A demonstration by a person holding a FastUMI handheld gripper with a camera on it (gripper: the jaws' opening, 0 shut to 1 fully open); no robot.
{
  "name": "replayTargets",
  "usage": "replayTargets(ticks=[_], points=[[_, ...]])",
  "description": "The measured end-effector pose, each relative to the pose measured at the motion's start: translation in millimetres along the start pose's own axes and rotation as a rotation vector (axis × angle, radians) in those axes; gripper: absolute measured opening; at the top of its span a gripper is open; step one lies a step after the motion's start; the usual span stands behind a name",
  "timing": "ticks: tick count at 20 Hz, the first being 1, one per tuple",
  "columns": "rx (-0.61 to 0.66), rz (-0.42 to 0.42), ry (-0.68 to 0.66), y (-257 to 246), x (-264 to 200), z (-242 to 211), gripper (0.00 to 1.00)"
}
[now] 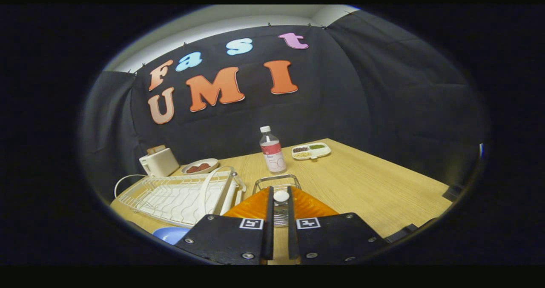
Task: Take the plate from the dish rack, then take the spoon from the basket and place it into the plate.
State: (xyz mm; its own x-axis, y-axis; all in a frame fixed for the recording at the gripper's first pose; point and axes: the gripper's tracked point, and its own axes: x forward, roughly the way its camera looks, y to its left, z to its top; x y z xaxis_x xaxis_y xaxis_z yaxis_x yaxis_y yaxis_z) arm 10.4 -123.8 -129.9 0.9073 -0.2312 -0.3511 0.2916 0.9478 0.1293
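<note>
Place: staged recording booth, black cloth for walls | Table: my wood-grain table [362, 181] was dressed as a kitchen counter | Evidence: white dish rack [179, 196], toaster [158, 162], water bottle [272, 151], divided snack tray [311, 150], plate of food [199, 166]

Claw-mounted fisheye, low over the table [362, 186], facing the booth's back wall.

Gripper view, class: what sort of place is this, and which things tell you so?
Probably a staged kitchen tabletop in a recording booth: a white dish rack, a toaster and a water bottle stand on a wooden table against black cloth. The gripper jaws pinch a white spoon end.
</note>
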Motion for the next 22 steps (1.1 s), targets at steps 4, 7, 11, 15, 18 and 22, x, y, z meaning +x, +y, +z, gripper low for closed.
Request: replayTargets(ticks=[4, 7, 11, 15, 18, 22], points=[[-0.011, 0.011, -0.018, 8, -5, 13, 0.10], [-0.027, 0.016, -0.042, 12, -15, 26, 0.10], [-0.029, 0.027, -0.067, 15, -36, 45, 0.10], [-0.022, 0.060, -0.085, 20, -58, 60, 0.10], [-0.051, 0.096, -0.098, 26, -76, 68, 0.10], [-0.080, 0.152, -0.128, 36, -102, 82, 0.10]])
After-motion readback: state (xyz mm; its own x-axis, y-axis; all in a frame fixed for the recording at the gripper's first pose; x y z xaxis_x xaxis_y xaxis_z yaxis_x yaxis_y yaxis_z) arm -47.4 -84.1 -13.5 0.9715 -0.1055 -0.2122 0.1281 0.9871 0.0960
